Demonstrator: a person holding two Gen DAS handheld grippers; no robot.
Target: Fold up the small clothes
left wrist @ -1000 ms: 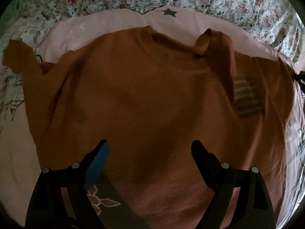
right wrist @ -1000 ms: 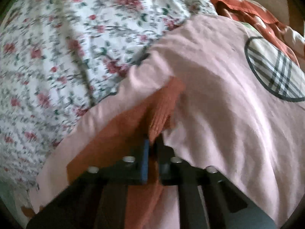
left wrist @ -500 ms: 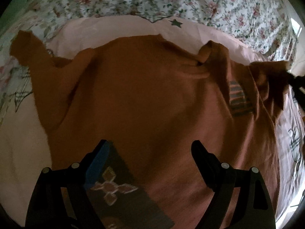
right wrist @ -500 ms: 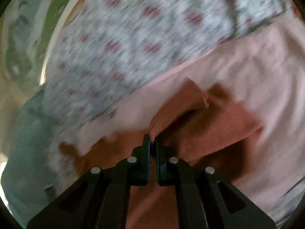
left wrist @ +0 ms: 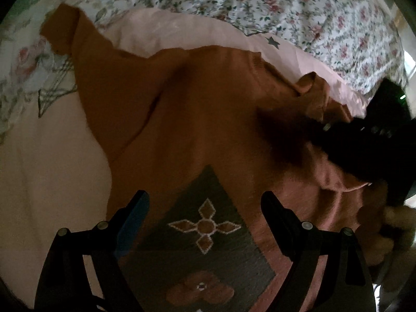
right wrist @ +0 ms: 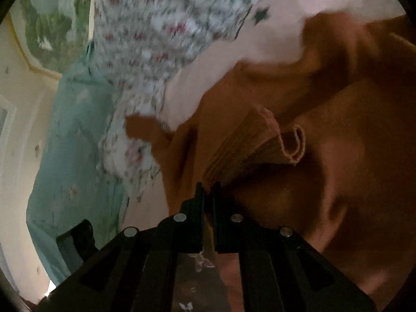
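Note:
A small rust-orange knit sweater (left wrist: 202,104) lies on a pink blanket (left wrist: 46,171), with a dark diamond patch (left wrist: 205,228) near its hem. My left gripper (left wrist: 205,202) is open and hovers over the patch, holding nothing. My right gripper (right wrist: 208,189) is shut on the sweater's ribbed sleeve cuff (right wrist: 260,143) and holds it folded over the sweater's body (right wrist: 338,156). In the left wrist view the right gripper (left wrist: 325,127) is the dark shape over the sweater's right side. The other sleeve (left wrist: 70,33) lies spread out at the far left.
A floral bedsheet (left wrist: 299,13) lies beyond the pink blanket. In the right wrist view a teal cover (right wrist: 72,143) hangs at the bed's left side, with a cream wall (right wrist: 15,130) and a framed green picture (right wrist: 52,20) behind.
My right gripper has carried the sleeve cuff from the blanket at the side inward over the sweater's body. My left gripper has drawn back toward the hem, bringing the diamond patch into view.

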